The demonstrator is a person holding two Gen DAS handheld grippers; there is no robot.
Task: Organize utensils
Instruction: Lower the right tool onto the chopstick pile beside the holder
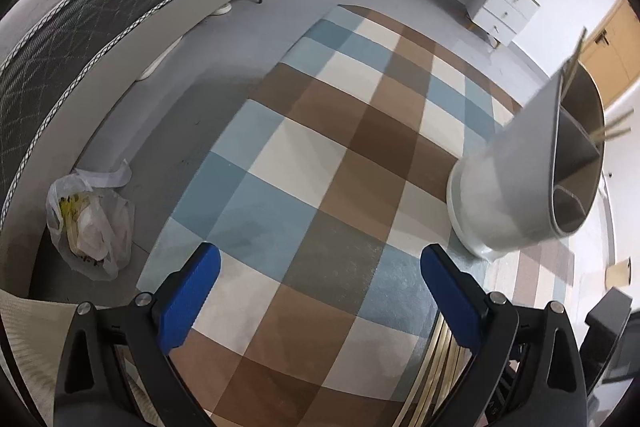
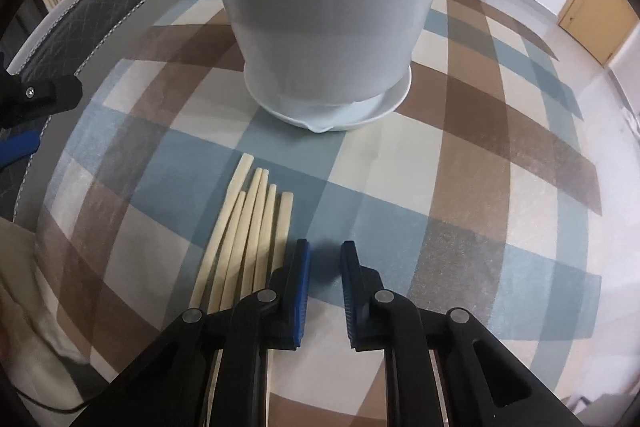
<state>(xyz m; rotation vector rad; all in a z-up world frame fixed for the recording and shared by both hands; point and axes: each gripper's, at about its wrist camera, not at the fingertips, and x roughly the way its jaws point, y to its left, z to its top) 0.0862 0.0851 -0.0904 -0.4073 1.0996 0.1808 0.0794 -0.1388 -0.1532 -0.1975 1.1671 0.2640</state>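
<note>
My right gripper [image 2: 324, 267] hangs narrowed with nothing between its pads, just right of the chopsticks [image 2: 248, 235] lying before the utensil holder [image 2: 328, 27]. Pickup step, I'd say: shift left, straddle one (left gripper [image 1: 320, 291] gapes, idle).

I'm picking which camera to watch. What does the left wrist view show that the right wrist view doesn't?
Only the left wrist view: a plastic bag on the floor by the bed, and chopsticks already standing in the holder.
Only the right wrist view: the row of loose chopsticks lying flat, just left of the right gripper.
Both: the white utensil holder on the checked tablecloth.
</note>
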